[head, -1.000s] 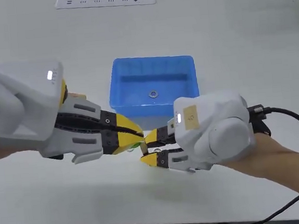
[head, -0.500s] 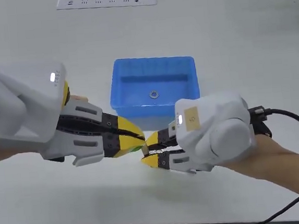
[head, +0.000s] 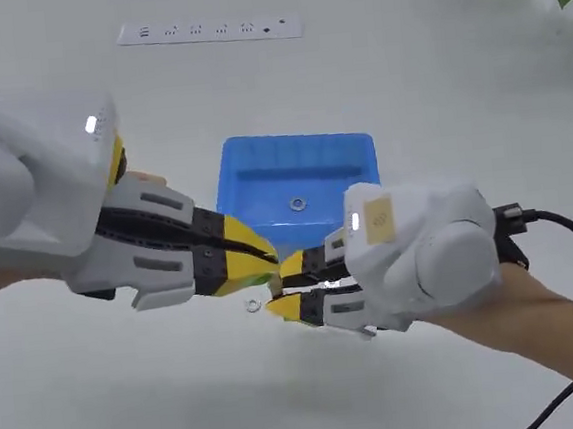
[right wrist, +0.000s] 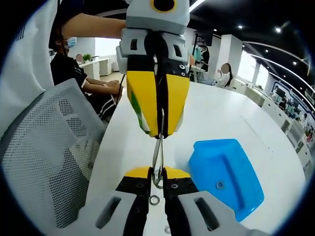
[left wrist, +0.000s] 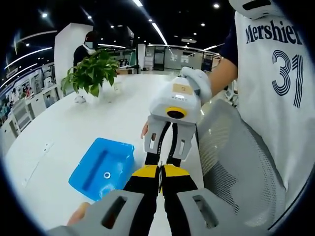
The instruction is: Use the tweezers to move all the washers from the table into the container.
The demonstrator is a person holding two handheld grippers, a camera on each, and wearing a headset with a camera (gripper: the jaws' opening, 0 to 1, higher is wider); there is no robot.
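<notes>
Blue container (head: 253, 177): 1 washer (head: 297, 205) | loose washer (head: 253, 306): 1 | left gripper (head: 270, 261), right gripper (head: 276, 300) jaws clamp 1 tweezers (right wrist: 158, 143)

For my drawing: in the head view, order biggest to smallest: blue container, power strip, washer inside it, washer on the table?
1. blue container
2. power strip, though farther away
3. washer in the container and washer outside it look alike

Tweezers (right wrist: 158, 147): thin, silver, up off the surface (head: 425, 72), each end pinched btwn yellow jaws. Container (head: 253, 172): blue rect. tub, open top, upright on the surface just beyond the tweezers. Inner washer (head: 297, 205): small metal ring, flat on the tub floor, approx. ctr. Loose washer (head: 253, 306): same kind, flat on the surface in front of the tub, close by the tweezers.
</notes>
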